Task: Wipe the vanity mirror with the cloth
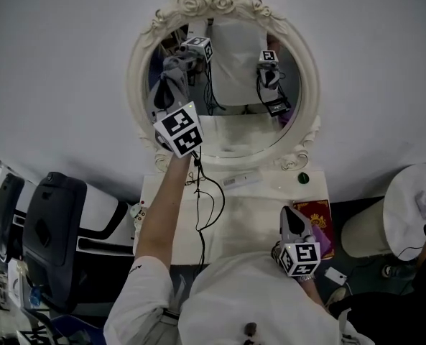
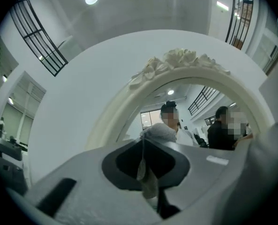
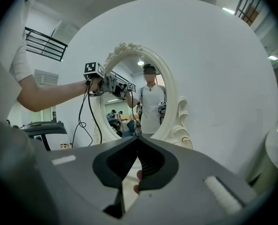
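The oval vanity mirror in its ornate white frame stands at the back of the white vanity table. My left gripper is raised to the left part of the glass, shut on the grey cloth. In the left gripper view the cloth bulges past the closed tips and a strip hangs between the jaws. My right gripper hangs low over the table's right side, shut with nothing in it; its tips meet. The right gripper view shows the left gripper against the mirror.
A red booklet, a small green object and a white strip-like item lie on the table. Black cables trail from the left arm. A black chair stands left, a white round bin right.
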A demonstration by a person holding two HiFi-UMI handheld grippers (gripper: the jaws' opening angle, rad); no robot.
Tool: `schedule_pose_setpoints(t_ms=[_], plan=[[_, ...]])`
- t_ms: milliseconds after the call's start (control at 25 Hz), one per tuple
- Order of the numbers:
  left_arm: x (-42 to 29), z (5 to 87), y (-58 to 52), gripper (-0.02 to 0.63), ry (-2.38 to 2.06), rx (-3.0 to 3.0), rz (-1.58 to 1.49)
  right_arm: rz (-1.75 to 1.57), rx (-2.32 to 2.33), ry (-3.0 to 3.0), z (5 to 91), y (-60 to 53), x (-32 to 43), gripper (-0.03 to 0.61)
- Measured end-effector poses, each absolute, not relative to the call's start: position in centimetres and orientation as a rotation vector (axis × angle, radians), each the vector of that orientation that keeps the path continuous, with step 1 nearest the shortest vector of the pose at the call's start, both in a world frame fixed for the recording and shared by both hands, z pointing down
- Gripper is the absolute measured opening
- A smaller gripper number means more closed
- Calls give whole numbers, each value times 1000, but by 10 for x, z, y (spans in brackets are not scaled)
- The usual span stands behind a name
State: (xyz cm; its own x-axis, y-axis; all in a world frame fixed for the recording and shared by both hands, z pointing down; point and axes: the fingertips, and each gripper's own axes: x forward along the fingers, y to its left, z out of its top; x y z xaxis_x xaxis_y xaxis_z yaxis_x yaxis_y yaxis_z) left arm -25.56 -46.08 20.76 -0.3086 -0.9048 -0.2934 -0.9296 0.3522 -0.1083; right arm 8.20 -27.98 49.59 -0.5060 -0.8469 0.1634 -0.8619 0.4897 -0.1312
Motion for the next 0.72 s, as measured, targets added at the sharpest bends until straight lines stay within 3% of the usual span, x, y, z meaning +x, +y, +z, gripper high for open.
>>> schedule_pose_setpoints(t_ms=[440,720], plan=[[-69,233,-466,18,1899,-2084,178,276,1683,-2569,492,-265,99,8],[10,264,-499,18,1800,-2275,147,289,1870,-2445,495,-243,137,8]])
